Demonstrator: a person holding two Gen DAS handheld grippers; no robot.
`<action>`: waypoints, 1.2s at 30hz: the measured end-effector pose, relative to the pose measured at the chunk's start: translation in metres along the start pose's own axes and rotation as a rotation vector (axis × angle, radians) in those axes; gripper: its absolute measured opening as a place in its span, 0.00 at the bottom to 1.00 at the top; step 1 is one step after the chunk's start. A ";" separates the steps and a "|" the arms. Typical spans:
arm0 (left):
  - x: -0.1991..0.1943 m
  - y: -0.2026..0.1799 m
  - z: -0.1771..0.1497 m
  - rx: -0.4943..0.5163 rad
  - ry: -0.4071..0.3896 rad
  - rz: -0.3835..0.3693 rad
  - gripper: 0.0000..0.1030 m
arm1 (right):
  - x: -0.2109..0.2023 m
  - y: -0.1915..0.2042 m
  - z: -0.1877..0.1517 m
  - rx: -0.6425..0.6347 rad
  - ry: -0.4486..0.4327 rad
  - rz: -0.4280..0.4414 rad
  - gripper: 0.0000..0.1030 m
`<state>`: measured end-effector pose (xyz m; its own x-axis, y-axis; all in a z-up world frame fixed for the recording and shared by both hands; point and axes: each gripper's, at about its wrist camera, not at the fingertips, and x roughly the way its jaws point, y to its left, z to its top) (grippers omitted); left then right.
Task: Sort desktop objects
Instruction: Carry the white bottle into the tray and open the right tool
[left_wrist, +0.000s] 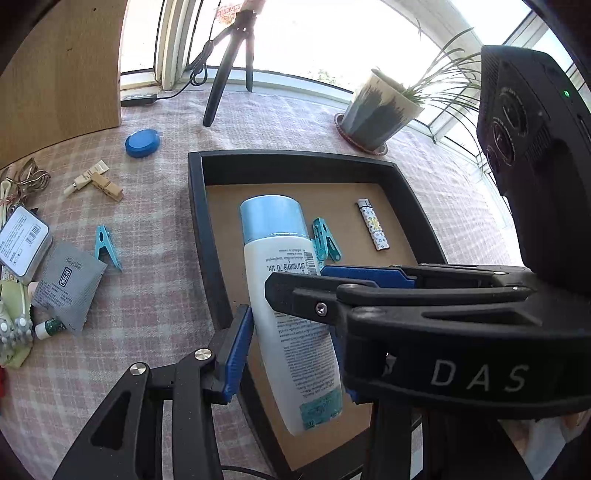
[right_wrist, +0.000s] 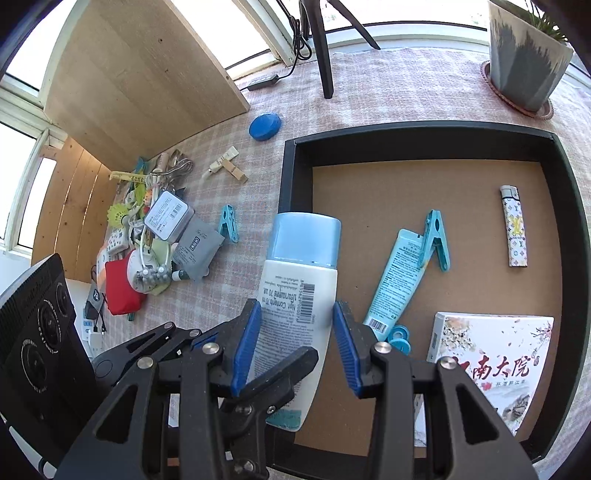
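Note:
A white bottle with a light blue cap (left_wrist: 291, 295) (right_wrist: 299, 291) is held above the left edge of the black tray (left_wrist: 207, 236) (right_wrist: 291, 177). Both grippers are closed on it: my left gripper (left_wrist: 291, 339) on its lower body and my right gripper (right_wrist: 295, 332) around its middle, crossing the left one. The right gripper (left_wrist: 325, 284) reaches in from the right in the left wrist view. In the tray lie a lighter (right_wrist: 513, 229), a blue clothespin (right_wrist: 436, 240), a light blue tube (right_wrist: 395, 277) and a white box (right_wrist: 491, 358).
Left of the tray on the checked cloth lie a blue clothespin (right_wrist: 229, 221), a grey sachet (right_wrist: 197, 247), a tin (right_wrist: 168, 216), a wooden clothespin (right_wrist: 234, 171), a blue round lid (right_wrist: 264, 125) and a pile of clutter (right_wrist: 136, 258). A potted plant (right_wrist: 524, 59), tripod (right_wrist: 325, 48) and wooden board (right_wrist: 136, 74) stand behind.

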<state>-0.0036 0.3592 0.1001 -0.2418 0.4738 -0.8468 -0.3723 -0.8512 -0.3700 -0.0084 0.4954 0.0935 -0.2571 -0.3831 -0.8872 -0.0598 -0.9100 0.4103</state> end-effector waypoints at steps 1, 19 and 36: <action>0.001 -0.004 -0.003 0.009 0.008 -0.004 0.39 | -0.002 -0.004 -0.004 0.006 0.002 -0.003 0.39; -0.015 -0.018 -0.027 0.038 0.019 -0.003 0.37 | -0.029 0.001 -0.035 -0.010 -0.027 -0.016 0.39; -0.072 0.096 -0.054 -0.178 -0.055 0.104 0.37 | 0.015 0.082 -0.026 -0.129 0.014 0.050 0.40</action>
<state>0.0266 0.2312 0.1052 -0.3213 0.3888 -0.8635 -0.1801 -0.9203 -0.3474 0.0084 0.4108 0.1086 -0.2435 -0.4295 -0.8696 0.0772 -0.9023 0.4241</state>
